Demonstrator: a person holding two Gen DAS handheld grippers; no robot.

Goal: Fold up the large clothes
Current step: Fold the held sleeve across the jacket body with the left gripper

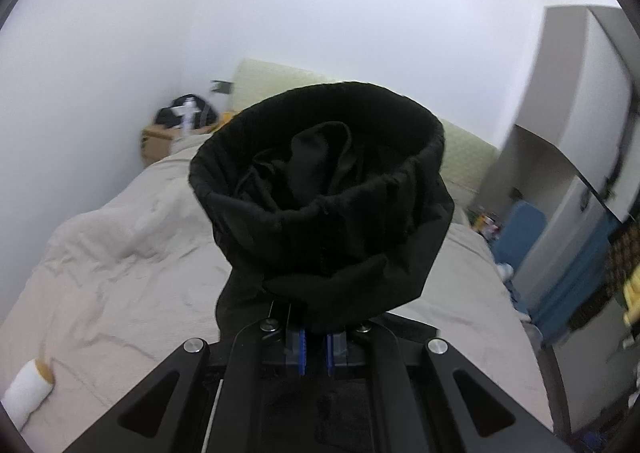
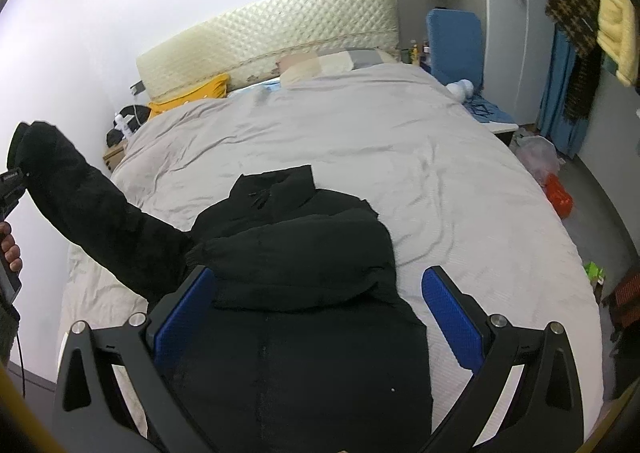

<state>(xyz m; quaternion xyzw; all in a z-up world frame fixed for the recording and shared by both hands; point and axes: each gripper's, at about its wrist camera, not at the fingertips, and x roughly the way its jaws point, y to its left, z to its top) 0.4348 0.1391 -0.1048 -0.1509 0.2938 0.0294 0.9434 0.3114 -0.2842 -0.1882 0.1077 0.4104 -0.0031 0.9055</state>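
A black padded jacket (image 2: 312,253) lies on the bed (image 2: 420,173), collar toward the headboard, with one sleeve folded across its chest. Its other sleeve (image 2: 100,213) is lifted off the bed to the left. My left gripper (image 1: 316,333) is shut on that sleeve's cuff (image 1: 320,189), whose round opening faces the left wrist camera. In the right wrist view the left gripper (image 2: 11,185) shows at the left edge, with a person's hand (image 2: 9,249) below it. My right gripper (image 2: 320,277) hovers wide open over the jacket's body, and its blue pads (image 2: 452,317) touch nothing.
A quilted headboard (image 2: 272,37), pillows (image 2: 332,63) and a yellow cloth (image 2: 192,95) sit at the bed's far end. A bedside table (image 1: 158,141) stands by the left wall. To the right are a blue chair (image 2: 456,45), a wardrobe (image 2: 508,33), hanging clothes (image 2: 576,13) and floor clutter (image 2: 558,199).
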